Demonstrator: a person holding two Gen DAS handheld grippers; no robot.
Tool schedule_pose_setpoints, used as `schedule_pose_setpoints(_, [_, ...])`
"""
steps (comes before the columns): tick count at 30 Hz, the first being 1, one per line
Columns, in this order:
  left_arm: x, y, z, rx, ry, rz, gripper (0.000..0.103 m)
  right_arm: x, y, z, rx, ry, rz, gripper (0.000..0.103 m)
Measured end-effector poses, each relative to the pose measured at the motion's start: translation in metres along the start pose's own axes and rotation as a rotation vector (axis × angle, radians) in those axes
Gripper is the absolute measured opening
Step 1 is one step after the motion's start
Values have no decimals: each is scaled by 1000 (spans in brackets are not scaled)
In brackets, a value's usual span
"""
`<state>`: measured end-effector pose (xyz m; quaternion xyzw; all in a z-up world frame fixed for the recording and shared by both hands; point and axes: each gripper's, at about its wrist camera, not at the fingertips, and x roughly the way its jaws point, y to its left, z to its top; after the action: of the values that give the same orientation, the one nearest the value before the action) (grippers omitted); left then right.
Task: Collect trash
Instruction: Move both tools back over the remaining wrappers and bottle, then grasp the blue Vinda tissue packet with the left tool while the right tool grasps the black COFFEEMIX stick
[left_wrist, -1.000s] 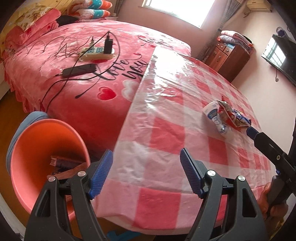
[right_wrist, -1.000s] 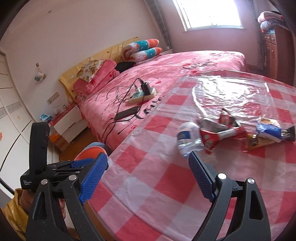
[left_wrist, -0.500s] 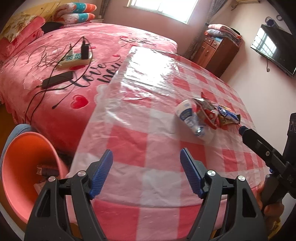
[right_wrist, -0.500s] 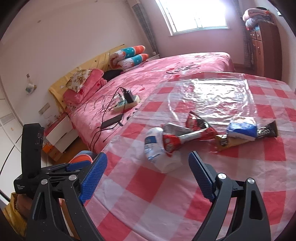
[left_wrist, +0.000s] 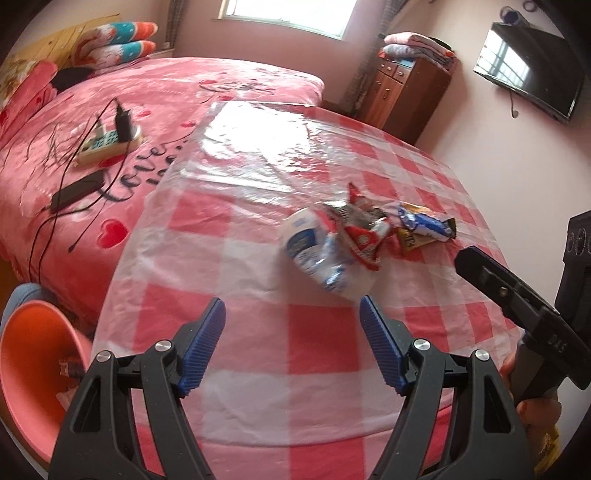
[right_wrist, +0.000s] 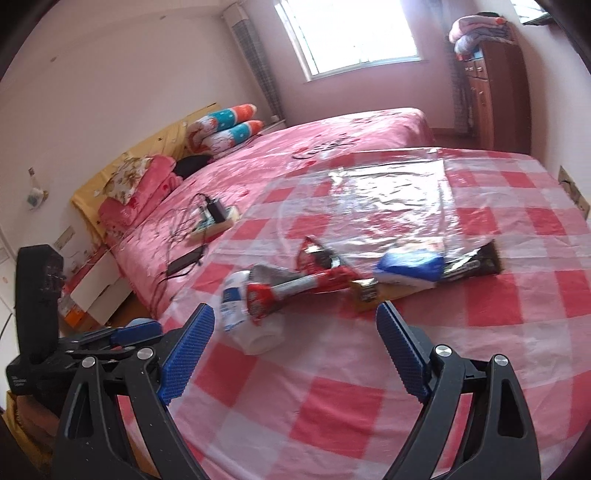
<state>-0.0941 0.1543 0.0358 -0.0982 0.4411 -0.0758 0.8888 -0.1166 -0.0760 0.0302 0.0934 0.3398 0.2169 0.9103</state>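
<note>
A pile of trash lies on the pink checked tablecloth (left_wrist: 258, 354): a crushed white cup with a blue label (left_wrist: 314, 247), a red snack wrapper (left_wrist: 365, 232) and a blue wrapper (left_wrist: 424, 223). My left gripper (left_wrist: 291, 343) is open and empty, just short of the cup. In the right wrist view the cup (right_wrist: 240, 314), the red wrapper (right_wrist: 295, 284), the blue wrapper (right_wrist: 410, 264) and a dark wrapper (right_wrist: 472, 262) lie just ahead of my right gripper (right_wrist: 295, 350), which is open and empty. An orange bin (left_wrist: 33, 373) with some trash in it stands low at the left.
The table (right_wrist: 369, 406) butts against a pink bed (left_wrist: 92, 122) that carries a power strip (left_wrist: 107, 142), a phone (left_wrist: 77, 190) and cables. A wooden dresser (left_wrist: 406, 96) and a wall television (left_wrist: 528, 81) are at the far right.
Both grippers have moved closer to the trash pile, which now looms larger and nearer the fingers. The orange bin has slid toward the left edge of the left wrist view.
</note>
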Motion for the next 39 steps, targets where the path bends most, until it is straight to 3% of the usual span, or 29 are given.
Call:
schedule_pose_setpoints(20, [34,-92,32,154,-3,-76,76,-7,-91,2,141,-28,-161,88])
schedule_pose_setpoints(39, [84,-161,60,262,39,-104,76,-31,-161,0,371,-57,-184,88])
